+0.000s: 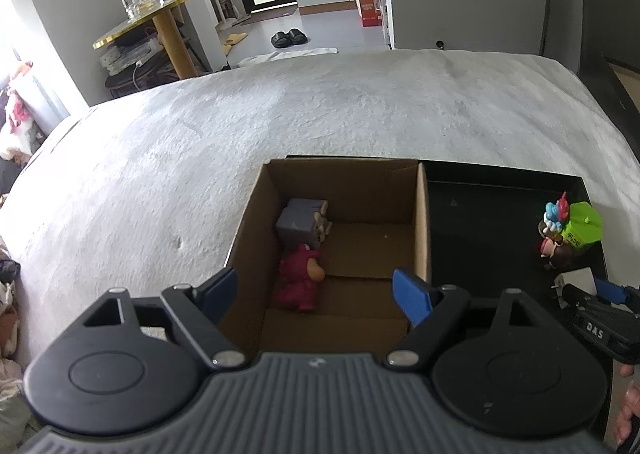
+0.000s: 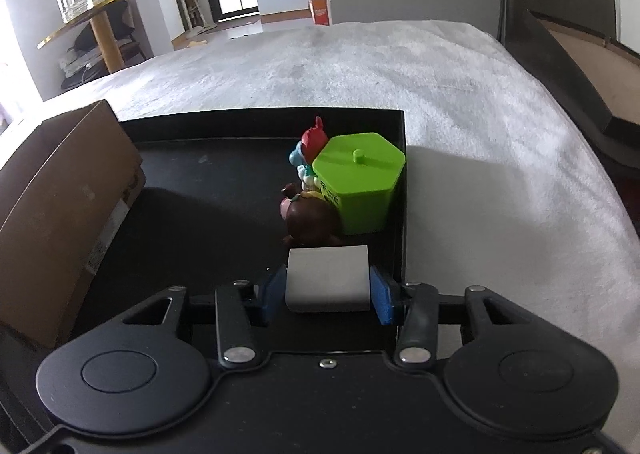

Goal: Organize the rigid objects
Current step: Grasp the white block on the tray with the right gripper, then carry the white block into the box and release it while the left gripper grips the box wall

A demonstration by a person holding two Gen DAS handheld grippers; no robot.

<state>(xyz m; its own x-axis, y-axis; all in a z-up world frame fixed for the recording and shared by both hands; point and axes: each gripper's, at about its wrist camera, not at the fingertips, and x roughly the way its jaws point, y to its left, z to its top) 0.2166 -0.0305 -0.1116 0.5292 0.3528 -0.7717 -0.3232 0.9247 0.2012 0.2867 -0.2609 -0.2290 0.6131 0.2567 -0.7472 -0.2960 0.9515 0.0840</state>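
Right wrist view: your gripper squeezes the white plug

Your right gripper (image 2: 327,288) has its two blue fingers pressed on both sides of a small white block-shaped charger plug (image 2: 327,279). It sits low over the flat black tray (image 2: 200,190), near the tray's right wall. Just past the plug stand a brown bear figure (image 2: 310,219), a bright green six-sided plastic box (image 2: 358,182) and a little blue toy with a red hat (image 2: 306,158), all bunched together.

Your left gripper (image 1: 320,296) has its fingers wide apart, holding nothing, above the open brown cardboard box (image 1: 256,206). Inside lie a dark pink bear toy (image 1: 298,280) and a grey block toy (image 1: 302,222), touching, by the left wall. The box stands beside the tray on the white fuzzy blanket (image 1: 280,106).
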